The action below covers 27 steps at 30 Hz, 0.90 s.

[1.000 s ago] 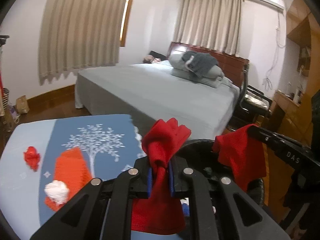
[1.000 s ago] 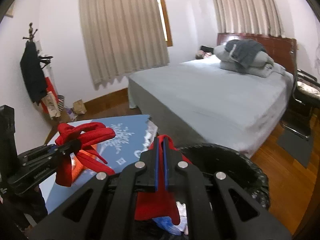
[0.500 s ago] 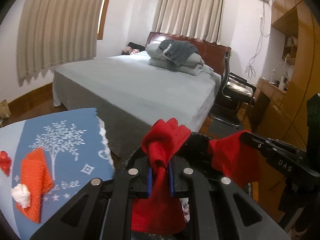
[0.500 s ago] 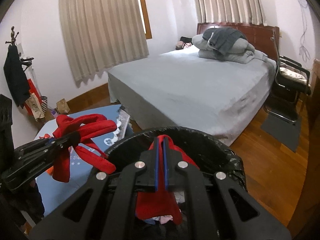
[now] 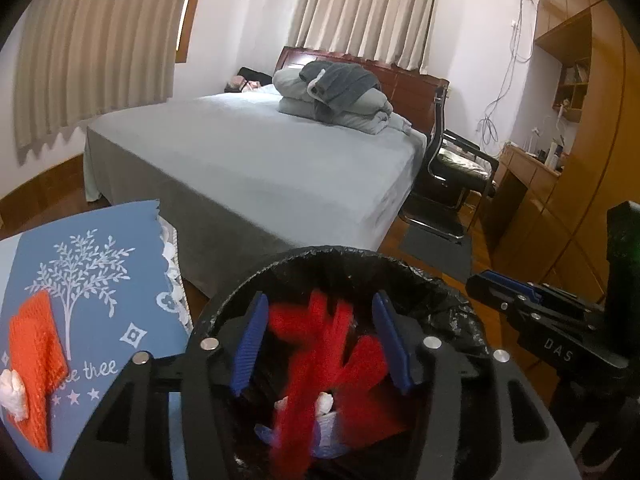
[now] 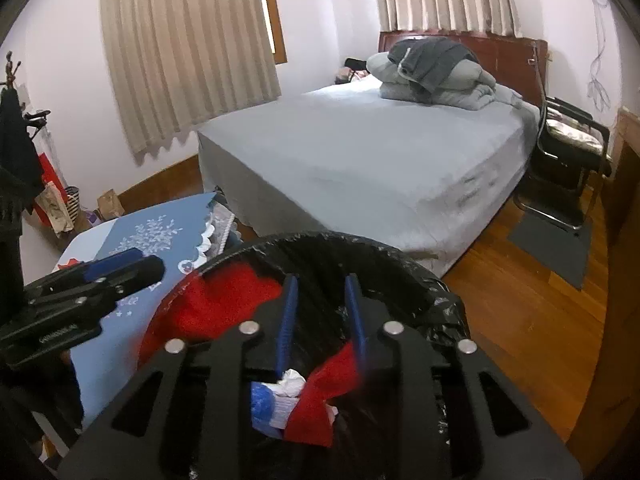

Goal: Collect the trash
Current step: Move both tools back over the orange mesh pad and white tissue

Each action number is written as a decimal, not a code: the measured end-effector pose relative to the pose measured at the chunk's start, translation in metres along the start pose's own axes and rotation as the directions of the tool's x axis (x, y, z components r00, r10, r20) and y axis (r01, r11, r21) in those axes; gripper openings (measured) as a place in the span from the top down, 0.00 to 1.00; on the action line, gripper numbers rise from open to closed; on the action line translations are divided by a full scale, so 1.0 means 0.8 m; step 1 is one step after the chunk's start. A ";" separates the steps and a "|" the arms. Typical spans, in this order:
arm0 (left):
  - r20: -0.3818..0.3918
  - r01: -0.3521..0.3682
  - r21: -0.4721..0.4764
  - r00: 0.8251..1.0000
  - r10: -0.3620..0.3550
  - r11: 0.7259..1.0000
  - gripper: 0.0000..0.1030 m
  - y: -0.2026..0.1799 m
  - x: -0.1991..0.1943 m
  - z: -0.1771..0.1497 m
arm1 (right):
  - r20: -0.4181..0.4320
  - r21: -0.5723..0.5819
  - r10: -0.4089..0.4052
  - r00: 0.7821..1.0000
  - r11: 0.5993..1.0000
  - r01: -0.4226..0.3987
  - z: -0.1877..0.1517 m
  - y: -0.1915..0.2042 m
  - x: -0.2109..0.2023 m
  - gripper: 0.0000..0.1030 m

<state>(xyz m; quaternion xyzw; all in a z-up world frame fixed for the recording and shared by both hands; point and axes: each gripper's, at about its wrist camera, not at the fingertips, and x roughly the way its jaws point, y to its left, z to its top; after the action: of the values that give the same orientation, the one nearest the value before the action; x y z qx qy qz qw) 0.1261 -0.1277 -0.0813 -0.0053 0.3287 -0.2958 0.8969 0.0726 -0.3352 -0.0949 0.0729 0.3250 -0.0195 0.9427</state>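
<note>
A round bin lined with a black bag (image 5: 448,292) (image 6: 400,264) stands just below both grippers. My left gripper (image 5: 320,340) is open above it, and a red mesh piece (image 5: 316,360) is dropping, blurred, between its blue pads. My right gripper (image 6: 320,320) is open over the bin too, with another red mesh piece (image 6: 320,396) falling below it onto white and blue trash (image 6: 276,400). An orange mesh piece (image 5: 36,360) and a white wad (image 5: 12,396) lie on the blue tablecloth (image 5: 120,280).
A grey bed (image 5: 260,152) with folded bedding fills the middle of the room. A black chair (image 6: 568,152) and a wooden desk (image 5: 532,176) stand to the right. The table sits left of the bin, over a wooden floor (image 6: 520,280).
Both grippers moved over the bin and opened. Each let go of its red mesh piece, and both pieces are now falling into the bin.
</note>
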 end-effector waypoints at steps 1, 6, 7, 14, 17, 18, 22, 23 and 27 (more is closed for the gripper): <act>0.001 -0.007 -0.002 1.000 0.007 1.000 0.44 0.002 -0.002 -0.001 | -0.002 0.006 -0.004 1.000 1.000 0.004 -0.001 -0.001 0.000 0.69; 0.034 -0.053 -0.011 0.998 0.053 0.999 0.29 0.018 -0.021 -0.003 | 0.025 0.007 -0.024 0.999 1.000 0.023 -0.003 0.003 -0.004 0.28; 0.048 -0.071 -0.013 0.996 0.072 0.997 0.27 0.024 -0.029 -0.004 | 0.036 0.003 -0.032 0.999 0.999 0.032 -0.002 0.005 -0.006 0.14; 0.097 -0.181 -0.041 0.978 0.184 0.983 0.07 0.067 -0.076 -0.009 | 0.061 -0.013 0.005 0.998 1.000 -0.004 0.005 0.039 -0.009 0.06; 0.111 -0.237 -0.063 0.964 0.243 0.969 0.06 0.092 -0.097 -0.015 | 0.066 -0.023 0.033 0.997 0.999 -0.031 0.010 0.063 -0.005 0.06; 0.114 -0.252 -0.072 0.959 0.259 0.965 0.06 0.099 -0.103 -0.018 | 0.066 -0.025 0.046 0.997 0.999 -0.044 0.011 0.072 -0.003 0.06; 0.122 -0.336 -0.104 0.930 0.347 0.936 0.06 0.139 -0.133 -0.029 | 0.066 -0.045 0.089 0.994 0.995 -0.086 0.014 0.111 0.007 0.06; 0.122 -0.353 -0.109 0.923 0.364 0.929 0.06 0.146 -0.138 -0.032 | 0.065 -0.054 0.101 0.993 0.994 -0.097 0.015 0.122 0.010 0.06; 0.105 -0.418 -0.152 0.894 0.435 0.896 0.06 0.187 -0.159 -0.050 | 0.054 -0.088 0.148 0.988 0.986 -0.143 0.014 0.166 0.027 0.06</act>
<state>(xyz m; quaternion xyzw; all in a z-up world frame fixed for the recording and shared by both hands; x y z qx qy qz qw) 0.1035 0.0716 -0.0687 -0.0097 0.2777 -0.0695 0.9581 0.1078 -0.2052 -0.0829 0.0561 0.2908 0.0610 0.9532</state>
